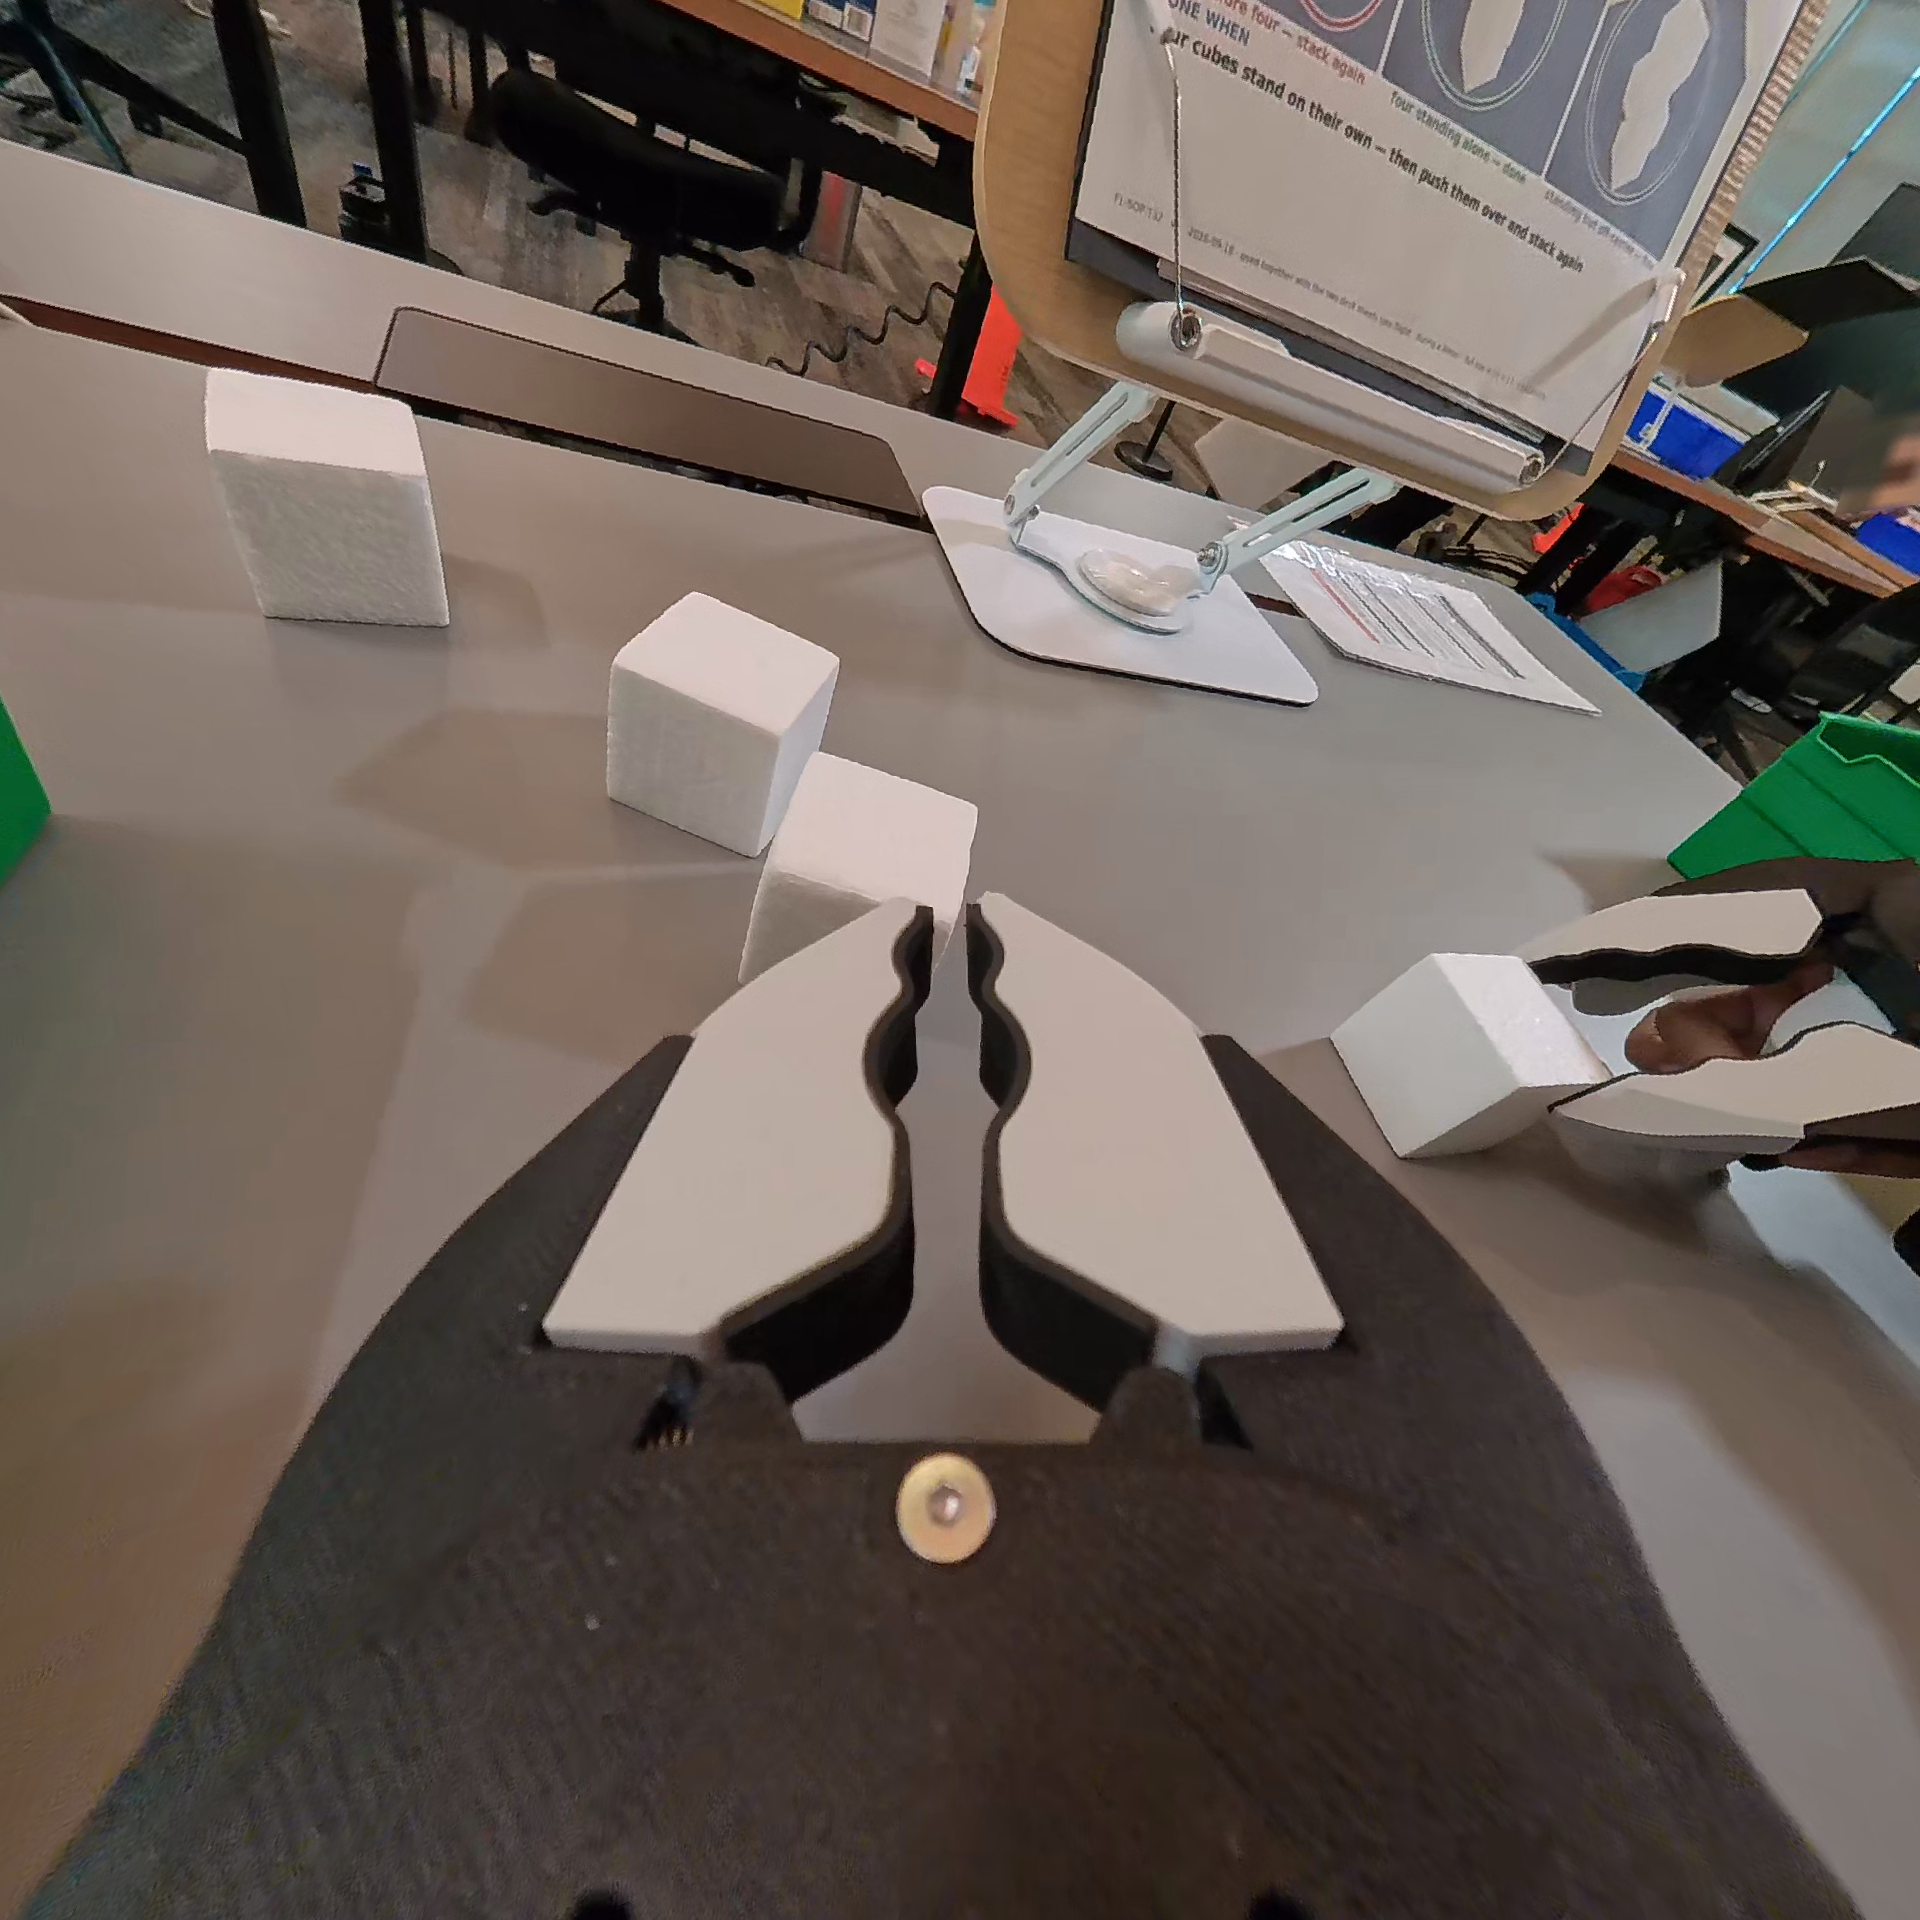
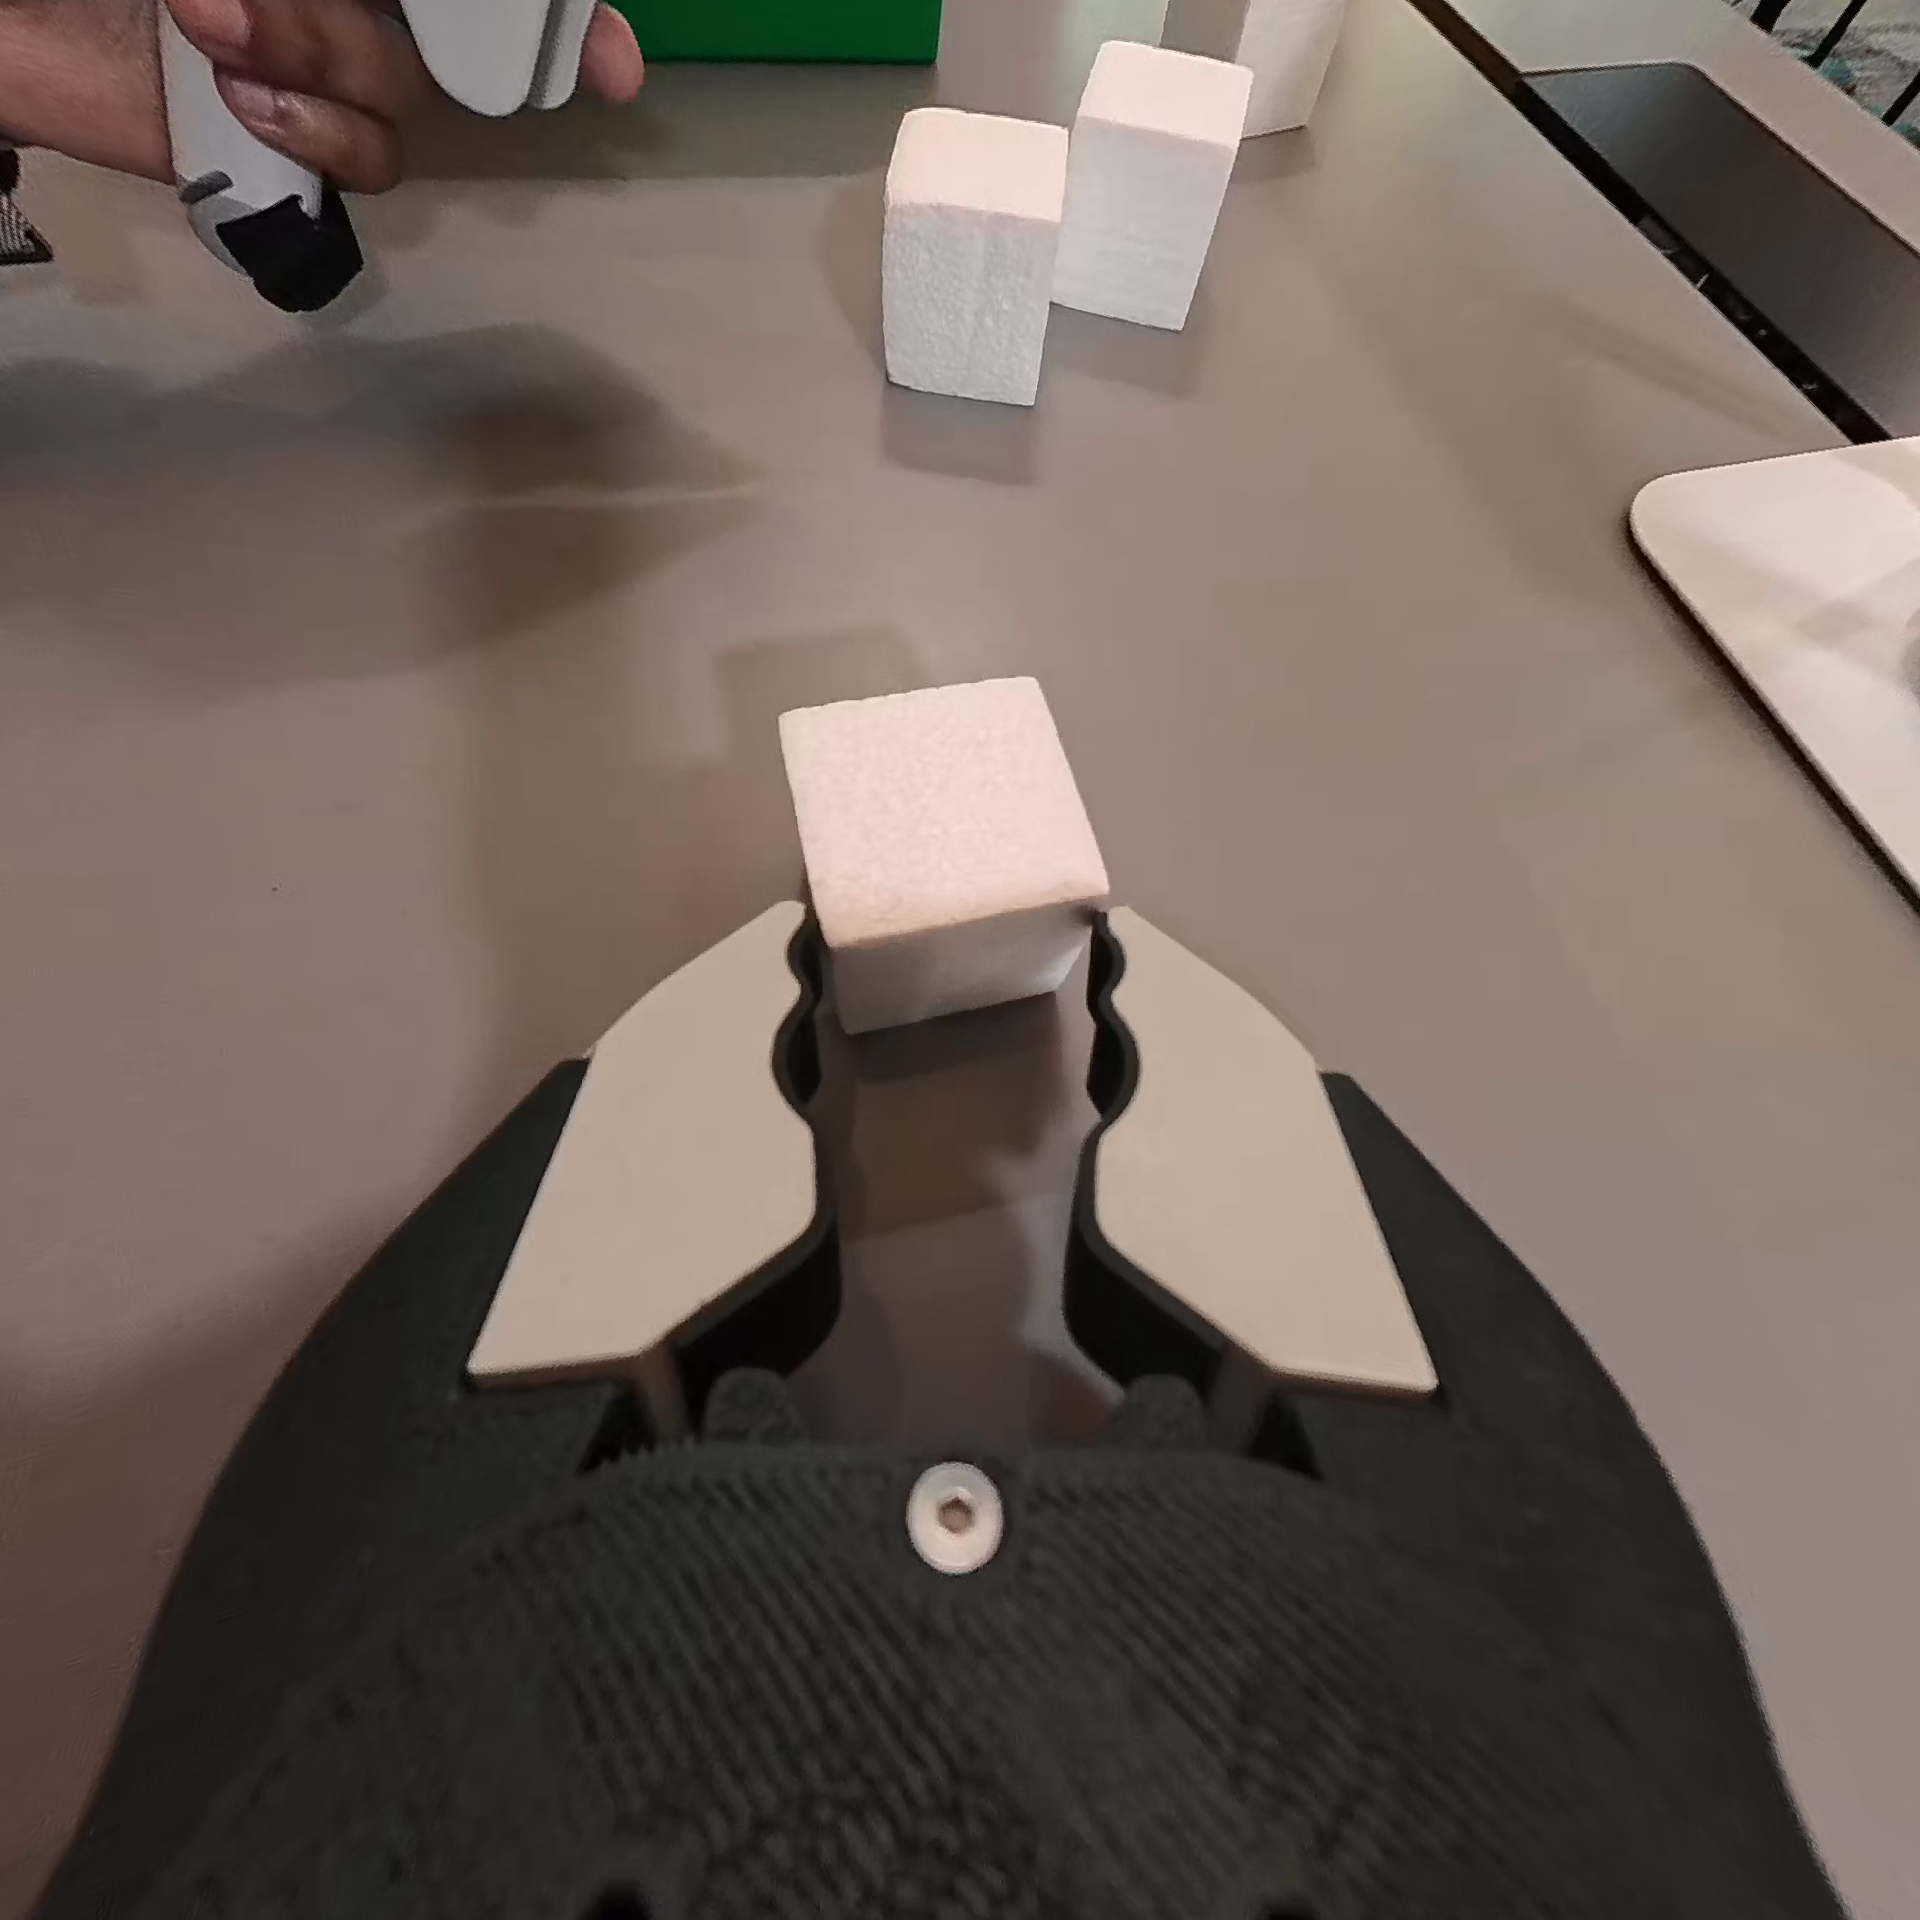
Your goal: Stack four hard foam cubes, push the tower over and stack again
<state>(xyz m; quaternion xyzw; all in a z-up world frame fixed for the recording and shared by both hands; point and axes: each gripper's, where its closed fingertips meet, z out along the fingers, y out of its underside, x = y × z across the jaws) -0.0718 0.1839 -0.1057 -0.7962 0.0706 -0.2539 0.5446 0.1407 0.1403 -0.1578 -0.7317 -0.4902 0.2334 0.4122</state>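
Several white foam cubes sit on a grey table. My left gripper is shut and empty; its tips are just in front of the nearest cube. Another cube stands touching that one behind it, and a third cube stands far left. My right gripper is shut on a fourth foam cube, pinching its near sides low over the table. That gripper and its cube also show at the right of the left wrist view. The two touching cubes stand ahead of it.
A wooden document stand holding a printed sheet rests on a white base at the back right, with a laminated sheet beside it. Green bins sit at the right and left edges. A hand shows top left. The gap from one gripper's tips to the other's is roughly 25 cm.
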